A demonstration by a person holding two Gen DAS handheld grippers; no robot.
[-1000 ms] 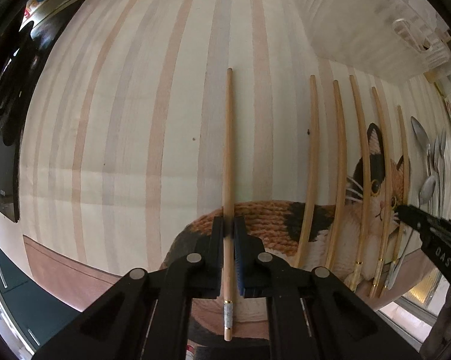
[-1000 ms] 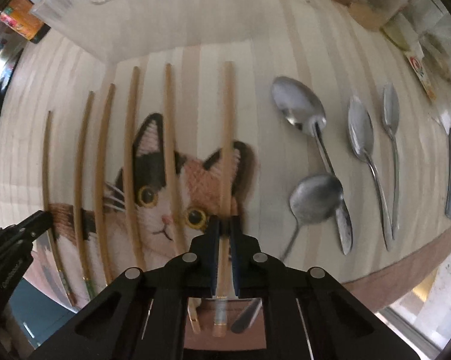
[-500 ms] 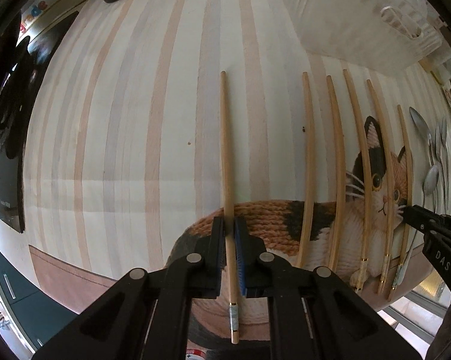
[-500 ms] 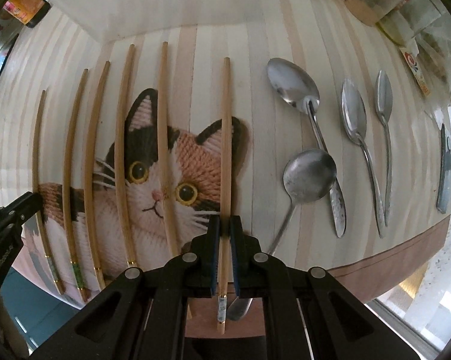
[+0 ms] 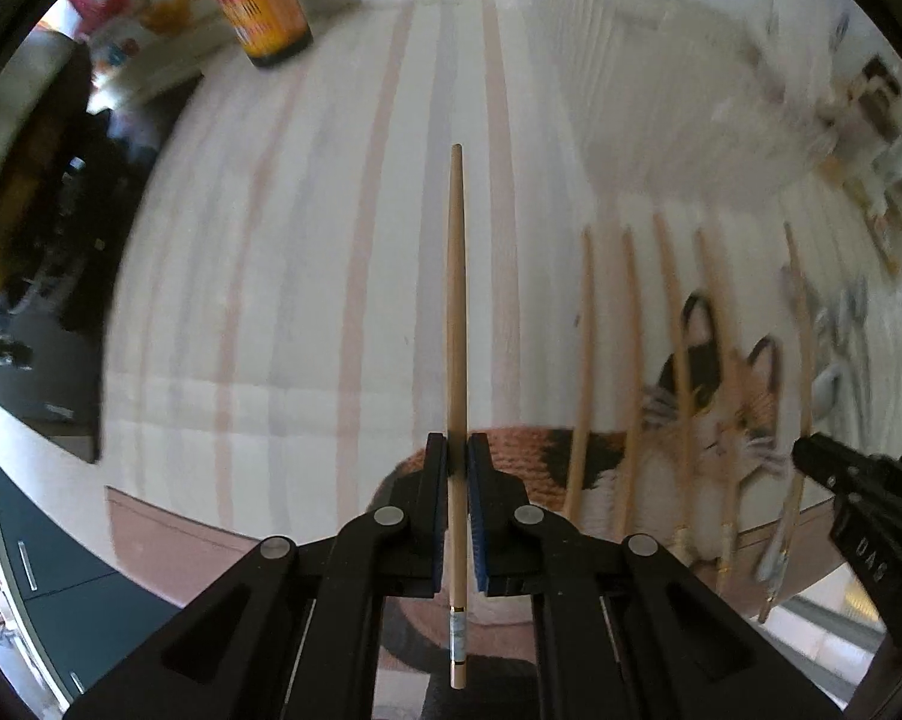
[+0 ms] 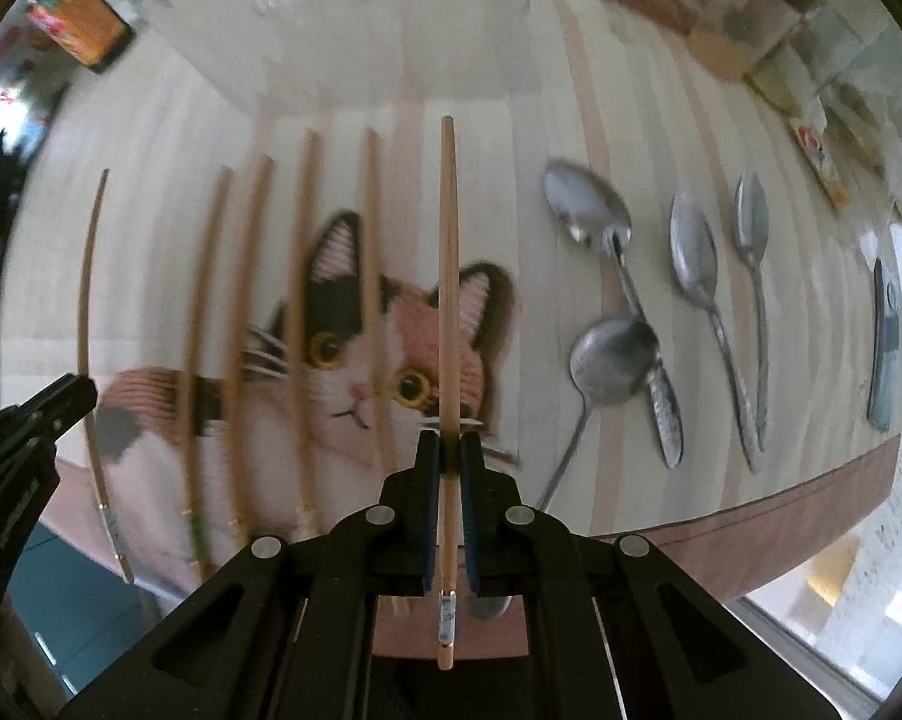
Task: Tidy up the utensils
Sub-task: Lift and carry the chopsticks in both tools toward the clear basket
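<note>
Chopsticks (image 5: 457,324) (image 6: 448,276): slim tan wood, patterned ends, one per hand-held gripper.

Domestic kitchen or dining area. A table is covered by a striped tablecloth (image 5: 307,276) printed with a calico cat (image 6: 367,360). Wooden chopsticks (image 6: 307,324) and metal spoons (image 6: 691,264) lie on it in rows. An orange food container (image 5: 259,0) stands at the far edge beside colourful packaging; dark teal cabinet fronts (image 5: 37,570) show below the table's edge.
</note>
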